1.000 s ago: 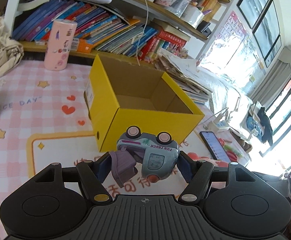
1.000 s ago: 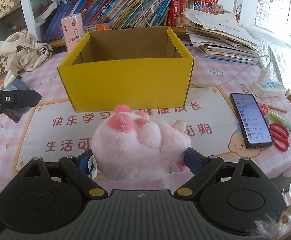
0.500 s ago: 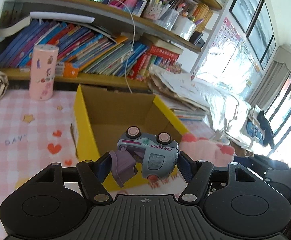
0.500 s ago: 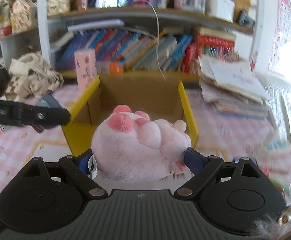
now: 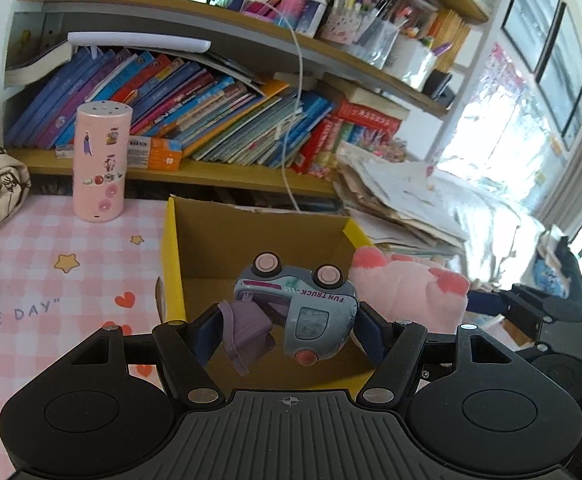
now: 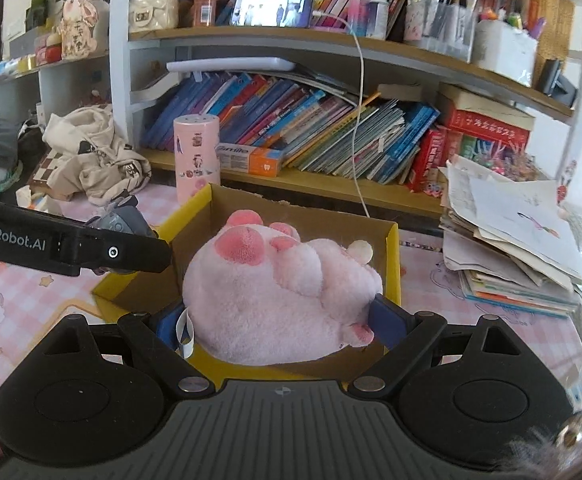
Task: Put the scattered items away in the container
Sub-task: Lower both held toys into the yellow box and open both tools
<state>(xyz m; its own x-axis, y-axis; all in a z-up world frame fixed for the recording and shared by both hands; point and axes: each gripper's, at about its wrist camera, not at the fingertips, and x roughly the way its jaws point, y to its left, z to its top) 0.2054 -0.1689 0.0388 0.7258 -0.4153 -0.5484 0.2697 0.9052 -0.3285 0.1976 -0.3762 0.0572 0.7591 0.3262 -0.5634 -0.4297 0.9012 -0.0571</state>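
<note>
Grippers are both loaded and held above the box [image 5: 173, 264]. The left gripper [image 5: 287, 328] is partly closed, its blue pads pressed against a grey toy truck [image 5: 303, 312] that is held upside down, wheels upward, with a purple flap hanging at its left side. The truck is seen over the open interior of the box, whose brown floor shows beneath it. The right gripper [image 6: 283, 320] is spread wide around a pink plush [image 6: 279, 292], which is squeezed between the two pads; a white label hangs by the left pad. The plush is seen over the box opening, near the right wall [image 6: 393, 264]. In the left wrist view the plush [image 5: 407, 292] appears just right of the truck, above the box's right edge. In the right wrist view the left gripper's finger [image 6: 71, 248] crosses above the box's left wall.

Compared with one second ago, both grippers have been raised and carried forward: the box was then viewed from the front, with both toys short of its near wall, and it is now viewed from above with both toys over the opening. Neither grip has changed.

A pink canister [image 5: 101, 162] stands on the table behind the box.
</note>
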